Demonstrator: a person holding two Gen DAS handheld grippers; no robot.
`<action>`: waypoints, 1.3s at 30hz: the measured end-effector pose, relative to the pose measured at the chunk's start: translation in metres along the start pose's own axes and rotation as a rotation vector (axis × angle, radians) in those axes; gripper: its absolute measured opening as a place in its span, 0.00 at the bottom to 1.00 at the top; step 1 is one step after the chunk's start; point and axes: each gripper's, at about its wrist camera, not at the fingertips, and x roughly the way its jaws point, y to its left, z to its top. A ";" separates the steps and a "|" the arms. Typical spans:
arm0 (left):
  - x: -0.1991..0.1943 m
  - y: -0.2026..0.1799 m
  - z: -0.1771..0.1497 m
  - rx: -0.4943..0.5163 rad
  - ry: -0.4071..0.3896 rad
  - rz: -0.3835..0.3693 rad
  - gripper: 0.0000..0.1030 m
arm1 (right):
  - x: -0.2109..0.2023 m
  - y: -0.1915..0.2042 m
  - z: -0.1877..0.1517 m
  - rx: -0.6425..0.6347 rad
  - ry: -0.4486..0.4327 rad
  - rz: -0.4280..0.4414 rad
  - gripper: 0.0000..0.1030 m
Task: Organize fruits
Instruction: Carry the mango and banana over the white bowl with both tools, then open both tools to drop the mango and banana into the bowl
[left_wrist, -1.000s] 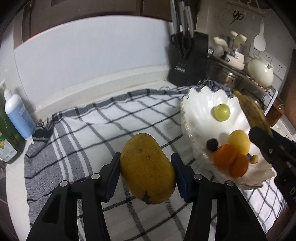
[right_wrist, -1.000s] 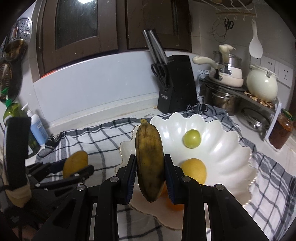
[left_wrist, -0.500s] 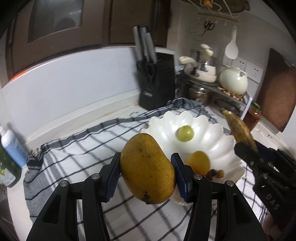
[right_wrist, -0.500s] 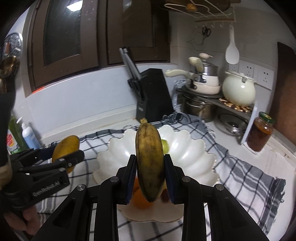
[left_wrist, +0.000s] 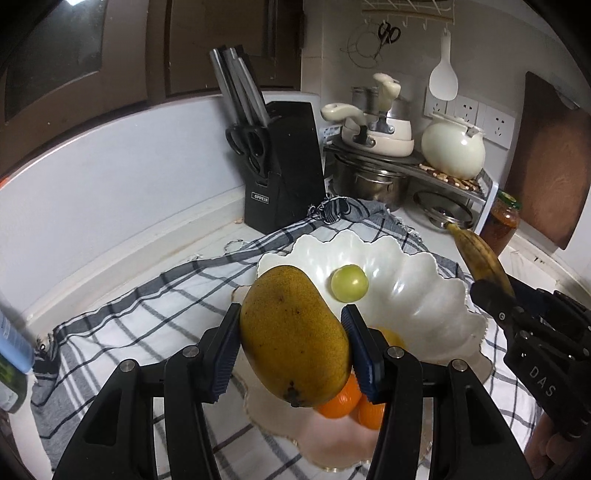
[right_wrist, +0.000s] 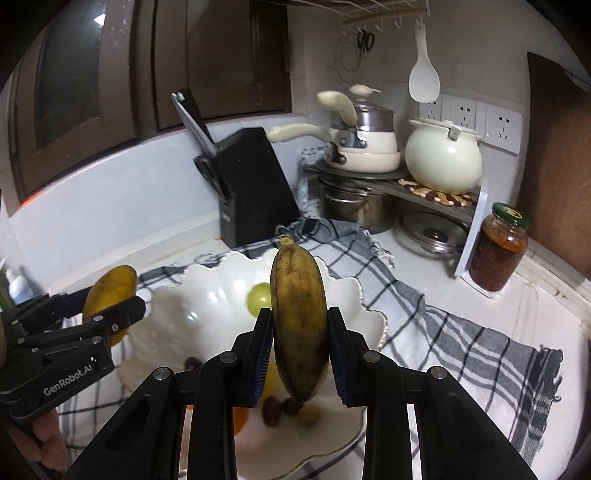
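In the left wrist view the mango (left_wrist: 295, 334) hides most of the yellow fruit (left_wrist: 393, 336) behind it and the tops of the two oranges (left_wrist: 341, 402) in the white bowl (left_wrist: 417, 295); the bowl's near rim is blurred; a blue bottle (left_wrist: 13, 341) at the far left is cut off by the edge; in the right wrist view the banana (right_wrist: 300, 325) covers part of the green fruit (right_wrist: 258, 299); small dark fruits (right_wrist: 271, 410) under the right tool (right_wrist: 300, 360) are too blurred to name; the hand (right_wrist: 46, 441) under the left tool (right_wrist: 122, 314) is cut by the edge.
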 end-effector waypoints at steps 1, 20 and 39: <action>0.003 0.000 0.000 -0.002 0.003 0.001 0.52 | 0.005 -0.001 -0.001 0.002 0.009 -0.003 0.29; 0.070 -0.008 -0.022 -0.013 0.164 0.006 0.52 | 0.062 -0.017 -0.026 0.044 0.157 -0.032 0.30; 0.003 -0.003 -0.018 0.010 0.054 0.105 0.95 | -0.001 -0.008 -0.018 0.084 0.065 -0.078 0.84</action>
